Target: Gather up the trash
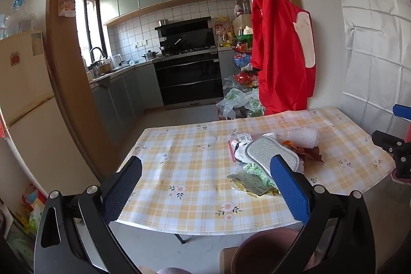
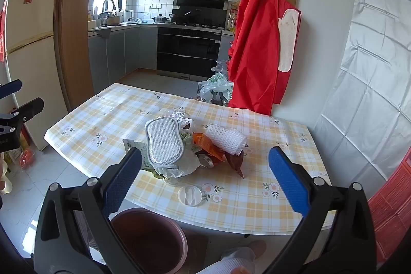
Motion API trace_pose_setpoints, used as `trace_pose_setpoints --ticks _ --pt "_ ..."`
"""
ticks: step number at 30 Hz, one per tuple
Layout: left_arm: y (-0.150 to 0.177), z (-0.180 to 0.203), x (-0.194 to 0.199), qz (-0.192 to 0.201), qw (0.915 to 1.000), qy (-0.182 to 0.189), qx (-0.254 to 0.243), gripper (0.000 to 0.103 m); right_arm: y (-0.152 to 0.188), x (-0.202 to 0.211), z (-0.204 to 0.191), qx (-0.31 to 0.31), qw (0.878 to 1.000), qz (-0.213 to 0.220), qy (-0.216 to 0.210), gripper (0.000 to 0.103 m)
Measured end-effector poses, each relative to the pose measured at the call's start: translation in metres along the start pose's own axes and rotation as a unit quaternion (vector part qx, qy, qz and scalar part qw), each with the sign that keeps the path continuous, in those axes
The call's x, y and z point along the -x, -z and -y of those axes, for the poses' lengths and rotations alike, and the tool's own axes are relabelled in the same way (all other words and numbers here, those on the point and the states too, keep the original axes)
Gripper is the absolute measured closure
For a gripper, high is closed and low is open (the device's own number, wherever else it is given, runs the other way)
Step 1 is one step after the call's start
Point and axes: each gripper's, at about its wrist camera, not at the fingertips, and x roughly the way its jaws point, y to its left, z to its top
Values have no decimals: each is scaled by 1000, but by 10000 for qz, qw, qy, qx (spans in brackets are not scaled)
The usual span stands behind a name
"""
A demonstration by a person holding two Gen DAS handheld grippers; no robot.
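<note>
Table [image 1: 195, 166]: one, checked cloth, seen in both views.
Trash [image 2: 190, 148]: one heap at table centre; one grey pad [image 2: 163, 143] on top, one white mesh roll [image 2: 226, 139] at its 3 o'clock, one orange wrapper [image 2: 205, 144] between them.
Right view only: one clear round lid [image 2: 189, 195] at 6 o'clock of heap, apart from it; one brown bin [image 2: 151, 238] below table edge.
Left view only: green packet [image 1: 253, 179] at heap's near edge.
Left gripper [image 1: 205, 186]: fingers wide apart, nothing between, short of heap.
Right gripper [image 2: 205, 184]: fingers wide apart, empty, above near table edge.
Apron [image 1: 280, 48]: one, red, hanging at 12 o'clock.
</note>
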Motion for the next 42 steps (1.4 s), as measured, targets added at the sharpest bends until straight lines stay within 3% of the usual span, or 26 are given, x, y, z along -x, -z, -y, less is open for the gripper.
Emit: trace_pose_setpoints --ticks 42 --pt "3 -5 -7 33 10000 -47 -25 5 0 -3 -3 49 10000 -28 0 6"
